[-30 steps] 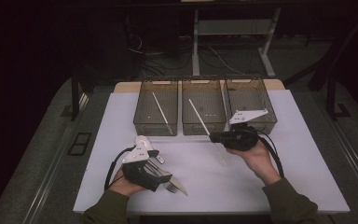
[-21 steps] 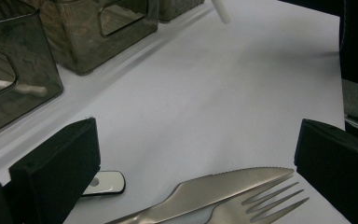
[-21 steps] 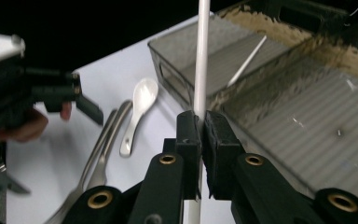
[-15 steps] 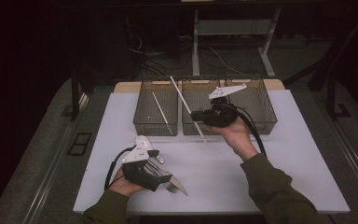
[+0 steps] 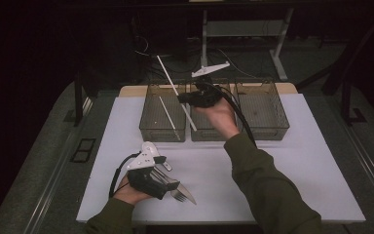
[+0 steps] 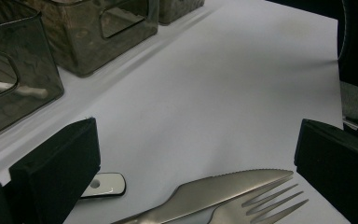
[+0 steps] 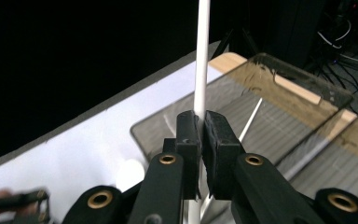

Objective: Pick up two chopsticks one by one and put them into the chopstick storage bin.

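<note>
right now the right gripper is clamped on a long white stick, lifted above the row of three clear bins at the far side of the worktop. in the right gripper view the two black jaws pinch the stick partway along its length, so one end rises up and away while the other hangs down toward the bins. that mid-shaft hold probably keeps the stick from swinging, and the tilt looks suited to sliding it lengthwise into a narrow bin. the stick hangs roughly over the line between the left bin and the middle one, and a second white stick already lies on the floor of the left bin, so that is most likely where this one belongs. sorting by kind would explain why the other bins hold no sticks.

meanwhile the left gripper rests low near the front edge of the worktop, jaws spread wide apart and holding nothing. in the left gripper view a knife and a fork lie on the worktop between the jaws, the knife overlapping the fork, with a small white handle end just beside the near jaw. it seems parked there, ready for the next piece once the stick is dropped.
</note>
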A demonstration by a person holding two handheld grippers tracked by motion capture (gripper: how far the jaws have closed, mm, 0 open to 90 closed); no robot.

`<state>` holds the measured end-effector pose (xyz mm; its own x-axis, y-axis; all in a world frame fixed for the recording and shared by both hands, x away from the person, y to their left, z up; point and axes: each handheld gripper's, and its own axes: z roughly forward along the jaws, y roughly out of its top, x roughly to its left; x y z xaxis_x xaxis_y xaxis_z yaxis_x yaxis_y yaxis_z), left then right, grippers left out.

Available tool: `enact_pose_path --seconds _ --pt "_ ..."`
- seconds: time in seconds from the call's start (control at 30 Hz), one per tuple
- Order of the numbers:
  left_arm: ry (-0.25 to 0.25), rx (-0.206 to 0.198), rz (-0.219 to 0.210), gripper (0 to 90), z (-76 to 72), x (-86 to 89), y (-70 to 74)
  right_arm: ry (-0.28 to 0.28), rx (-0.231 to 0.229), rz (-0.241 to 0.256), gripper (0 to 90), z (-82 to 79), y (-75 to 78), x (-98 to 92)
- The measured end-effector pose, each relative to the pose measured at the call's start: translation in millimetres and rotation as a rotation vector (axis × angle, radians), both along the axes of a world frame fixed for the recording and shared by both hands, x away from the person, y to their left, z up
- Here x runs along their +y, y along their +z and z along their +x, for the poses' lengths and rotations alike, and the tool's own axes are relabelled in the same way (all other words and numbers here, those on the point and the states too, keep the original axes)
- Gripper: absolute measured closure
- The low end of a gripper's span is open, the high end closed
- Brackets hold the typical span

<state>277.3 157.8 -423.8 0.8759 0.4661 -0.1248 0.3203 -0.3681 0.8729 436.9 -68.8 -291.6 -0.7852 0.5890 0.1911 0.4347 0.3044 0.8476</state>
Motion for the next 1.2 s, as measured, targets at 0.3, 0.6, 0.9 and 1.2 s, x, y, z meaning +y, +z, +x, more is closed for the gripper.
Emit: enact_pose_path --seconds 0.3,0.6,0.9,1.2 --pt "0.009 0.006 -0.006 0.0 0.3 -0.2 0.4 -0.034 0.005 -0.006 84.8 24.8 -7.2 28.5" --pt "0.002 0.003 -0.001 0.0 0.5 0.6 0.7 -0.057 0.009 -0.048 84.8 37.7 -30.6 48.8" --pt "-0.001 0.005 -0.002 0.0 0.6 0.5 0.7 -0.074 0.063 -0.115 84.7 42.0 -60.3 57.5" --pt "-0.005 0.008 -0.004 0.0 0.4 0.4 1.1 -0.088 0.093 -0.172 84.6 43.0 -76.5 63.1"
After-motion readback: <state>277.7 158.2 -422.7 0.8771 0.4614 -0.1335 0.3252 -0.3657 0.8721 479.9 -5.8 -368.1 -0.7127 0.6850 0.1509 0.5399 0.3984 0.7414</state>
